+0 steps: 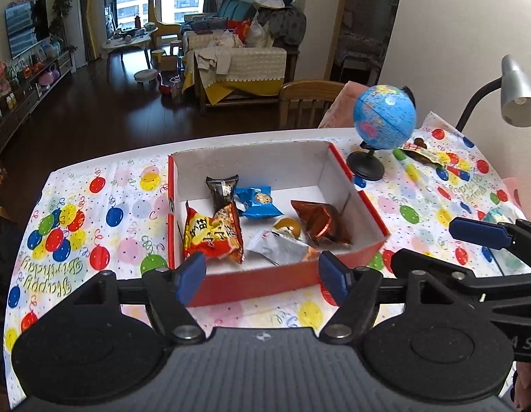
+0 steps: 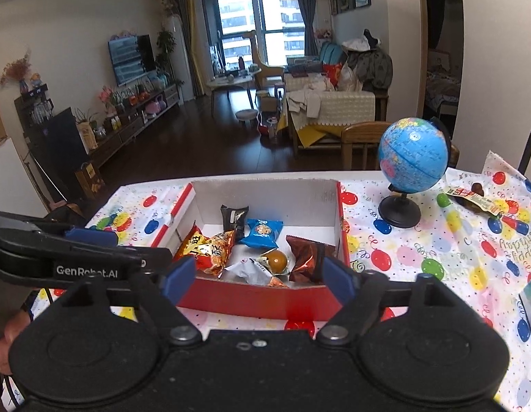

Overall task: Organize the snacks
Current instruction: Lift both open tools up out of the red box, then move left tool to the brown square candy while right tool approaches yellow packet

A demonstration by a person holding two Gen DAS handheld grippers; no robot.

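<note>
Balloon tablecloth [image 1: 94,206]; snack box [image 1: 354,185] just beyond both empty, spread grippers.

Box [image 1: 360,202] open from above (snacks crowd its floor), globe [image 1: 385,116] standing beside its right wall.

Red box [image 1: 258,279], balloon-patterned tablecloth [image 1: 94,226]

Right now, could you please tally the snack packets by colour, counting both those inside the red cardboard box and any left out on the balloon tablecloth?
Red-orange foil packet: 1
Black wrapped bar: 1
Blue cookie packet: 1
Brown foil packet: 1
Silver foil packet: 1
Clear-wrapped round golden-brown snack: 1
Dark brown packet on the tablecloth beside the globe: 1
Total: 7, with 6 in the box.
</note>
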